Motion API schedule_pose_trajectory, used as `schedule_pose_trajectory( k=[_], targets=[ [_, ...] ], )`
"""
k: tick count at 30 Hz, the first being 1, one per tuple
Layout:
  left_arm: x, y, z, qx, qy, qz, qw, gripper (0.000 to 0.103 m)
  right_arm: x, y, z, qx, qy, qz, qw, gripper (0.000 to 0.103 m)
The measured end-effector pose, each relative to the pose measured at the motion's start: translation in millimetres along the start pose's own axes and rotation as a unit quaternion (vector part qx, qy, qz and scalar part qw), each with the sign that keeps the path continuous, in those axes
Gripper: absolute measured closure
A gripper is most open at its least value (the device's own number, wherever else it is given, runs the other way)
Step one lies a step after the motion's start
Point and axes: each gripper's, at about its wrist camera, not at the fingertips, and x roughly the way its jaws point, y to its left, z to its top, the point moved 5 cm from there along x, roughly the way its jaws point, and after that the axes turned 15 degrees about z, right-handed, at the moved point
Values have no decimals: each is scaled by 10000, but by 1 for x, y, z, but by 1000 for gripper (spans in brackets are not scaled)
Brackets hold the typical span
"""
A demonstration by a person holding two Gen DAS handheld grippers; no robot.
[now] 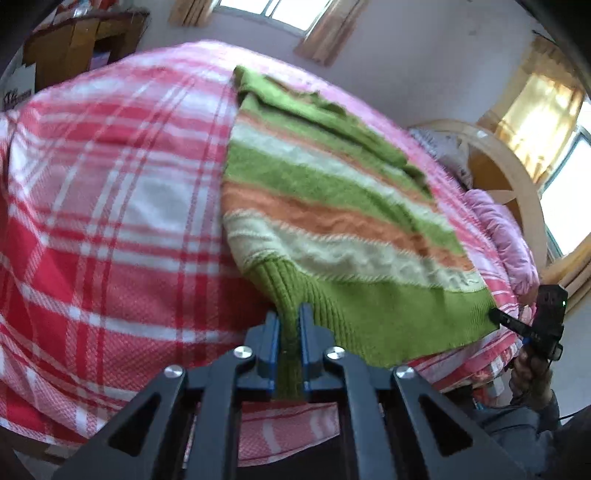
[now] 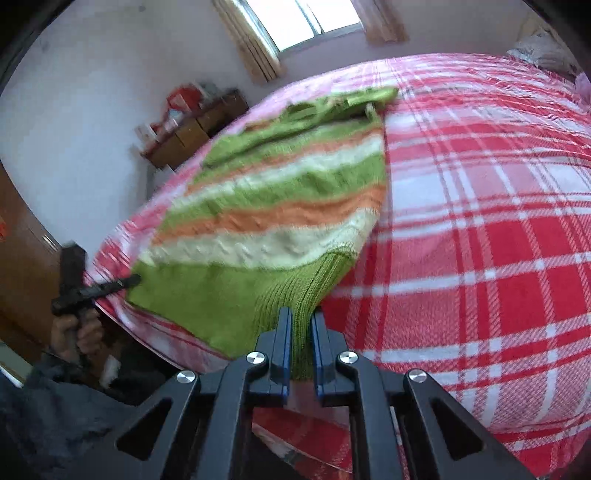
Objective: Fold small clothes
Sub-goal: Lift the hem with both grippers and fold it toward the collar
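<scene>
Striped sweater [image 1: 332, 206] pinched at both hem corners on the bed!

The green, orange and cream knit lies across the red plaid bedspread [image 1: 110, 206], its ribbed hem at the near edge. The left gripper [image 1: 289, 317] clamps one corner; the right gripper [image 2: 302, 321] clamps the other, hem fabric bunched between each pair of fingers.

Bright daylight pours in through curtained windows [image 1: 280, 14] in plain pale walls [image 1: 424, 59]. A bed [image 1: 110, 184] in red-and-white plaid fills the room, curved wooden headboard [image 1: 517, 177] at one end, brown cabinet [image 2: 195, 129] against the wall.
</scene>
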Motion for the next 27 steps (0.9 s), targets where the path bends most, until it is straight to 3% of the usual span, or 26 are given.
schedule_pose_trajectory(
  k=[6,17,27],
  targets=[
    [-16,-8,20,-95,-269,-146,9995,94,-15,8,27,229,-539,527,9969,94],
    [-18,-19,84,-257,-680,-226,9971,94,-19,24,100,-249,-1205,423,9915,94],
    [-6,-8,140,-667,-769,-333,9942,95,-15,31,159,-504,-1474,316,9873,94]
  ],
)
